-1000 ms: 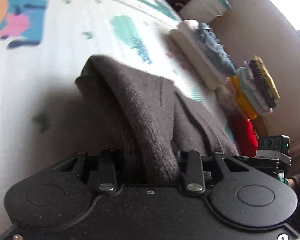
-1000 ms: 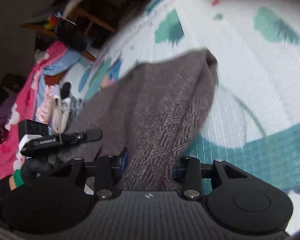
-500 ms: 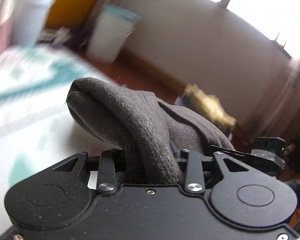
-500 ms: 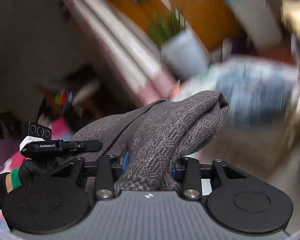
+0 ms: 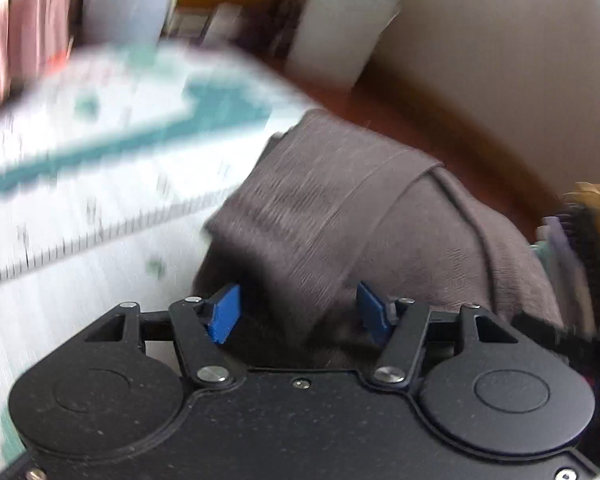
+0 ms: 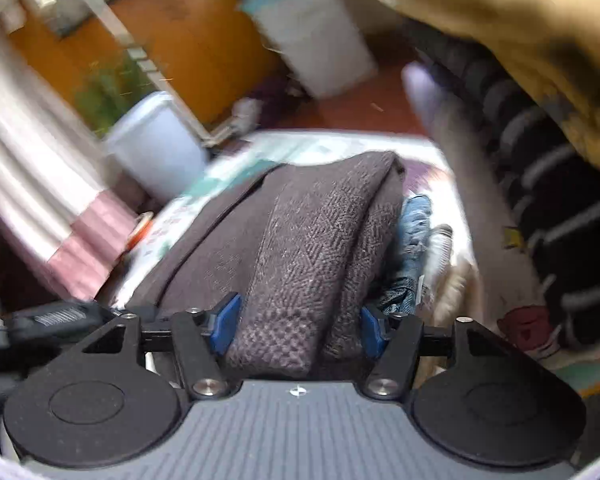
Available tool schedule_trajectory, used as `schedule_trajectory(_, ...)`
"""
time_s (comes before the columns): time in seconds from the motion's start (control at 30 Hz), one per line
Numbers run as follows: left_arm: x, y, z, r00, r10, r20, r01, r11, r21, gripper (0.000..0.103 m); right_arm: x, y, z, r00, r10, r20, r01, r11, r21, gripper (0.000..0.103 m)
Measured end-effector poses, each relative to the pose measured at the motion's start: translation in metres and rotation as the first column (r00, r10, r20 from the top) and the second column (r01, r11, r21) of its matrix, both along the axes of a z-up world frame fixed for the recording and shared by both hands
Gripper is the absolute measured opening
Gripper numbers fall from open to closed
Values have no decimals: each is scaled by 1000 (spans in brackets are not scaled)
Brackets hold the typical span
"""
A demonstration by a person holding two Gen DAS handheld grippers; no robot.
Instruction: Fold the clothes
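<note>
Newly parted grippers point(image 5: 298, 308) point(image 6: 298, 320) astride sweater point(image 6: 300, 248)

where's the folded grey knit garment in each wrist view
Left wrist: grey knit garment fills centre, running from between the left tool pads toward upper middle.
Right wrist: garment lies centre, between the right tool pads.
Shared landmark: white bin with teal rim, near the top.

- A white play mat point(image 5: 100, 152) with teal shapes filled the left of the left wrist view, blurred.
- Reddish-brown floor point(image 5: 440, 136) ran beside a plain beige wall point(image 5: 500, 40) at upper right.
- A white bin point(image 6: 316, 36) stood before an orange wall point(image 6: 204, 40) at the top of the right wrist view.
- A green plant sat in a white pot point(image 6: 156, 144) at left.
</note>
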State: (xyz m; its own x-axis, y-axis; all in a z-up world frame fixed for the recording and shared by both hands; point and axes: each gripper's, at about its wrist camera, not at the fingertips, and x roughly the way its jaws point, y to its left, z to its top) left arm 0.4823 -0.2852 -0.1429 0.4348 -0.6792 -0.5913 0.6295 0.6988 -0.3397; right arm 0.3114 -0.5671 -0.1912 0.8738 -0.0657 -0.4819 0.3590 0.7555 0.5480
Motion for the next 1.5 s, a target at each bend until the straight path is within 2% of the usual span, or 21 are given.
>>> schedule_trajectory(0.1, -26, 42, 8, 1000, 26, -10, -27, 999, -46, 63, -25, 8, 15, 999, 15, 52, -12, 999, -52, 79)
schedule_trajectory(0.17, -49, 72, 17, 1000, 12, -28, -13, 999, -43, 63, -47, 27, 18, 999, 34, 13, -33, 993, -114, 79)
schedule_trajectory(0.3, -101, 119, 60, 998, -10, -64, 15, 996, 83, 64, -66, 60, 21, 982, 161, -95, -166, 985, -51, 83)
schedule_trajectory(0.33, -116, 134, 75, 997, -27, -69, 34, 994, 107, 68, -67, 72, 24, 971, 206, -120, -212, 977, -33, 83)
schedule_trajectory(0.37, -131, 146, 88, 998, 5, -62, 2, 994, 110, 73, -67, 80, 36, 956, 265, -122, -272, 961, -42, 83)
schedule_trajectory(0.5, -194, 195, 141, 991, 132, -32, -128, 985, 118, 80, -64, 109, 118, 864, 496, -85, -503, 856, -119, 94)
schedule_trajectory(0.53, -209, 208, 154, 986, 164, -25, -160, 980, 120, 82, -63, 118, 142, 846, 529, -73, -533, 833, -145, 101)
schedule_trajectory(0.63, -256, 245, 193, 966, 257, -2, -255, 959, 123, 83, -72, 142, 227, 788, 612, -70, -608, 755, -247, 103)
schedule_trajectory(0.7, -287, 269, 220, 948, 318, 14, -317, 940, 124, 99, -91, 167, 275, 740, 664, -107, -661, 691, -292, 103)
schedule_trajectory(0.77, -319, 294, 246, 926, 377, 29, -378, 917, 124, 103, -114, 189, 312, 719, 678, -150, -688, 665, -292, 103)
schedule_trajectory(0.8, -334, 306, 259, 913, 407, 37, -408, 905, 124, 103, -132, 197, 324, 720, 675, -160, -688, 667, -284, 103)
schedule_trajectory(0.83, -349, 318, 271, 900, 434, 45, -436, 891, 124, 103, -146, 205, 333, 737, 655, -163, -672, 688, -273, 103)
schedule_trajectory(0.9, -365, 321, 264, 887, 458, 57, -461, 875, 148, 103, -172, 232, 331, 759, 631, -164, -650, 716, -253, 103)
schedule_trajectory(1.0, -387, 326, 253, 867, 493, 76, -498, 847, 182, 103, -192, 272, 304, 757, 610, -235, -653, 724, -222, 103)
schedule_trajectory(1.07, -402, 329, 245, 852, 516, 90, -522, 828, 205, 103, -214, 286, 290, 772, 586, -248, -633, 746, -208, 103)
schedule_trajectory(1.13, -418, 332, 238, 837, 537, 104, -546, 807, 227, 103, -227, 307, 276, 767, 575, -284, -637, 734, -235, 103)
schedule_trajectory(1.23, -434, 333, 227, 820, 557, 130, -569, 772, 283, 103, -242, 326, 254, 762, 546, -348, -632, 745, -213, 103)
schedule_trajectory(1.3, -440, 331, 222, 837, 531, 130, -543, 780, 312, 103, -253, 337, 242, 760, 521, -388, -627, 744, -231, 103)
schedule_trajectory(1.4, -451, 334, 221, 844, 527, 94, -532, 805, 263, 103, -262, 347, 227, 747, 504, -433, -631, 742, -225, 103)
schedule_trajectory(1.47, -457, 331, 221, 831, 545, 116, -555, 793, 253, 103, -266, 349, 223, 745, 496, -447, -630, 744, -224, 103)
schedule_trajectory(1.5, -459, 328, 220, 820, 555, 140, -571, 776, 266, 103, -266, 350, 221, 745, 492, -451, -630, 740, -234, 103)
